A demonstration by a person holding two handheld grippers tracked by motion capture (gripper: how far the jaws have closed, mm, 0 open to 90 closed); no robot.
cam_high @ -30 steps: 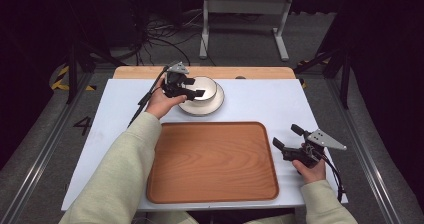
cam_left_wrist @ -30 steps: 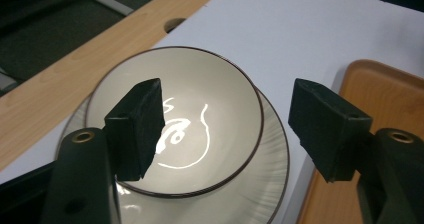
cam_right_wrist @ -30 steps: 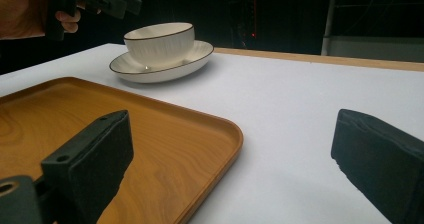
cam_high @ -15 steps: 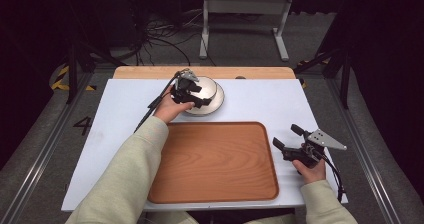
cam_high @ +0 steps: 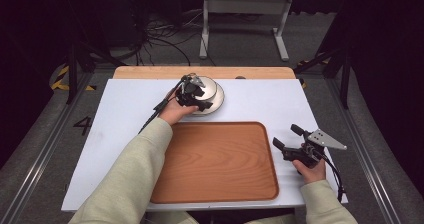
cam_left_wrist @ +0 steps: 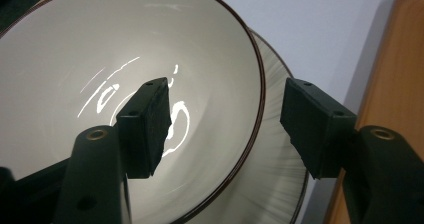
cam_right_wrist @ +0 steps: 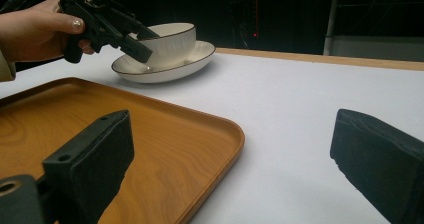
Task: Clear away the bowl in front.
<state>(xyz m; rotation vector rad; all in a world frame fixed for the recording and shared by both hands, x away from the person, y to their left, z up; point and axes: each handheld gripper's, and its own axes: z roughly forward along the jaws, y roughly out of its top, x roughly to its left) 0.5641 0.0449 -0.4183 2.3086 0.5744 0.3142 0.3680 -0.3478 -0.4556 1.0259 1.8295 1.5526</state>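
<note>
A white bowl (cam_high: 213,88) with a dark rim stands on a white plate (cam_high: 216,106) at the back of the table. My left gripper (cam_high: 201,100) reaches down onto the bowl's near side. In the left gripper view the gripper (cam_left_wrist: 227,124) straddles the bowl (cam_left_wrist: 75,49) wall: one jaw is inside it, the other outside over the plate (cam_left_wrist: 280,154). The jaws have just been closing with the wall between them, and a gap still shows at the outer pad. My right gripper (cam_high: 286,136) rests open at the right, holding nothing.
A wooden tray (cam_high: 215,159) lies at the front middle of the white table top (cam_high: 270,96), between the two hands. In the right gripper view the tray's corner (cam_right_wrist: 220,134) sits just left of the open jaws, with the bowl (cam_right_wrist: 172,41) far off.
The left hand has moved right and down, bringing its gripper from the bowl's left side onto its rim. The right hand has stayed still.
</note>
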